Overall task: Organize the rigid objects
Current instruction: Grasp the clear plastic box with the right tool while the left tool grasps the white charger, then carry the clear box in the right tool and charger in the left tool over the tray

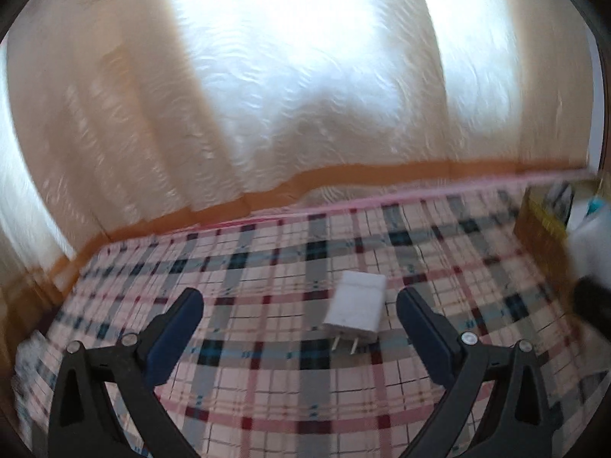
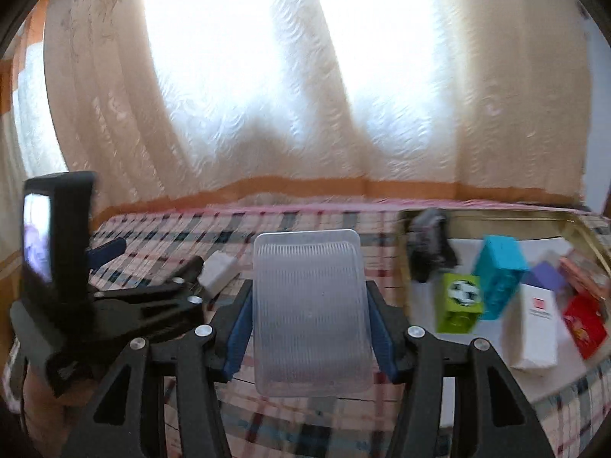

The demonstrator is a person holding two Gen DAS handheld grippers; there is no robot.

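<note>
Curtain (image 2: 290, 122): pale, backlit, with an orange band along its foot; hangs behind the far edge of the bench.
Bench (image 1: 290, 400): covered by a plaid cloth in pink, red, grey and dark blue.
Tray (image 2: 496, 215): gold-rimmed, at the far right corner of the bench; holds upright and leaning boxes.
Boxes in tray: white box (image 2: 534, 330), teal box (image 2: 498, 276), green box (image 2: 460, 303), red box (image 2: 584, 324), with a purple one behind; a dark object (image 2: 427, 244) sits at the tray's left rim, too blurred to identify.
Ribbed clear plastic case (image 2: 311, 309): rectangular with rounded corners, lifted above the cloth, just left of the tray.
Right hand-held gripper (image 2: 311, 328): blue pads press on both long sides of the case, pinching it.
Left hand-held gripper (image 1: 299, 328): jaws spread wide, nothing between the pads; seen from the right wrist view at the bench's left side, carrying a small lit screen (image 2: 38, 236).
White charger plug (image 1: 357, 307): lies flat on the cloth near the middle of the bench, two prongs pointing toward the camera, ahead of the spread jaws, closer to the right-hand pad but clear of it.
</note>
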